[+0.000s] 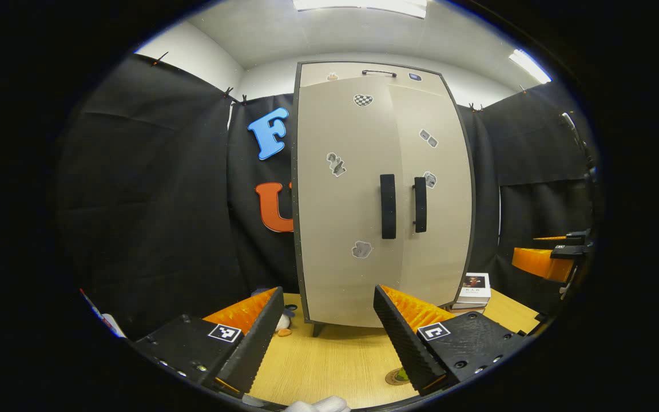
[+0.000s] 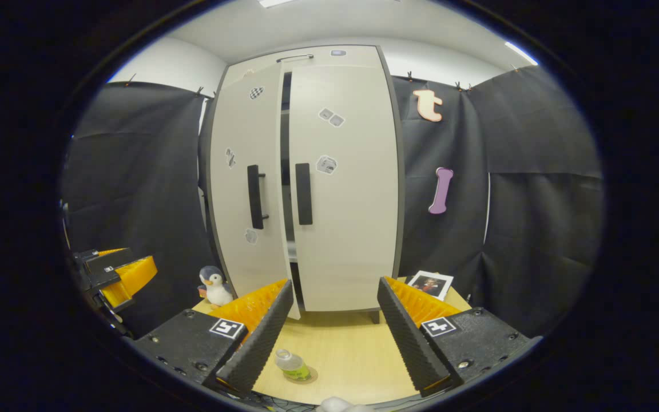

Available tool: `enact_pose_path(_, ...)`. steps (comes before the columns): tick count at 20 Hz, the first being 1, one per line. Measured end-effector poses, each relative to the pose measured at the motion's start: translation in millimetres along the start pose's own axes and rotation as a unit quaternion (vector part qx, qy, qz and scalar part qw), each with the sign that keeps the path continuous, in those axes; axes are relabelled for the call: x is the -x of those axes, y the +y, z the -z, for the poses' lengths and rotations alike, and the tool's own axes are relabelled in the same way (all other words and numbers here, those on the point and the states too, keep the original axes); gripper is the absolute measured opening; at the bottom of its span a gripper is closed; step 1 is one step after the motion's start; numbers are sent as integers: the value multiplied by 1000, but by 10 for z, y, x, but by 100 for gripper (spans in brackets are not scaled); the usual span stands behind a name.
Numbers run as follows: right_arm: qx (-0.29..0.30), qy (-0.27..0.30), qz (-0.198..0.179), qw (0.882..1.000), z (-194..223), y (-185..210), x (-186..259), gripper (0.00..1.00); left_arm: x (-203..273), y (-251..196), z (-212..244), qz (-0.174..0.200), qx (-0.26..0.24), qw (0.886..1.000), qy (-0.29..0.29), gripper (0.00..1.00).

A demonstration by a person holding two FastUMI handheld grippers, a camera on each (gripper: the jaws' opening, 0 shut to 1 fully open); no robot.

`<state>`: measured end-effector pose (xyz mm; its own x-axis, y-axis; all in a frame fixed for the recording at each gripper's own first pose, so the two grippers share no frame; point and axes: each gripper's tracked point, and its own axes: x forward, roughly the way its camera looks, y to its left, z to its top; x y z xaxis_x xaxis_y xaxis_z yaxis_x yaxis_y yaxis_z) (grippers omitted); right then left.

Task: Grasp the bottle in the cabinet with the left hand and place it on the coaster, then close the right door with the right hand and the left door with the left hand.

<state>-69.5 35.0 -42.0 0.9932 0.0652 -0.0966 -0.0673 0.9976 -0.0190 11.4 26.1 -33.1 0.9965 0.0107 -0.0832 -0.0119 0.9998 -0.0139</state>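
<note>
A small clear bottle (image 2: 291, 364) with a green label stands on a round coaster (image 2: 306, 376) on the wooden table (image 2: 352, 349), in front of the beige cabinet. The cabinet's right door (image 2: 346, 189) sits flush. Its left door (image 2: 246, 189) hangs slightly ajar, with a dark gap beside its black handle (image 2: 255, 196). My right gripper (image 2: 335, 283) is open and empty, facing the doors. My left gripper (image 1: 326, 289) is open and empty too, just short of the left door (image 1: 341, 217). The coaster (image 1: 392, 377) and a green bit of the bottle (image 1: 402, 375) peek out by its right finger.
A penguin plush (image 2: 215, 286) stands left of the cabinet foot. A book (image 2: 432, 284) lies to the cabinet's right. The other gripper (image 2: 118, 274) shows at the far left of the right gripper view. Black cloth walls close in behind and on both sides.
</note>
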Motion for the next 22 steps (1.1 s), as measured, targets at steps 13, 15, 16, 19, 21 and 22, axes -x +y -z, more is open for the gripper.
enact_pose_path(13,15,-16,0,1000,-76,15,69,98,-33,-32,-41,9,-2,1000,4,96)
enact_pose_path(15,16,-17,1,1000,-78,7,77,94,-23,-37,-52,11,-3,1000,3,96)
enact_pose_path(16,16,-16,2,1000,-81,1,86,94,-24,-45,-52,12,-4,1000,3,96)
enact_pose_path(19,18,-15,2,1000,-65,13,102,94,-10,-83,-33,18,2,1000,7,96)
enact_pose_path(21,19,-16,-2,1000,-66,40,113,95,0,-78,-21,18,1,1000,10,96)
enact_pose_path(22,21,-16,-2,1000,-60,48,119,95,5,-71,-22,18,0,1000,9,96)
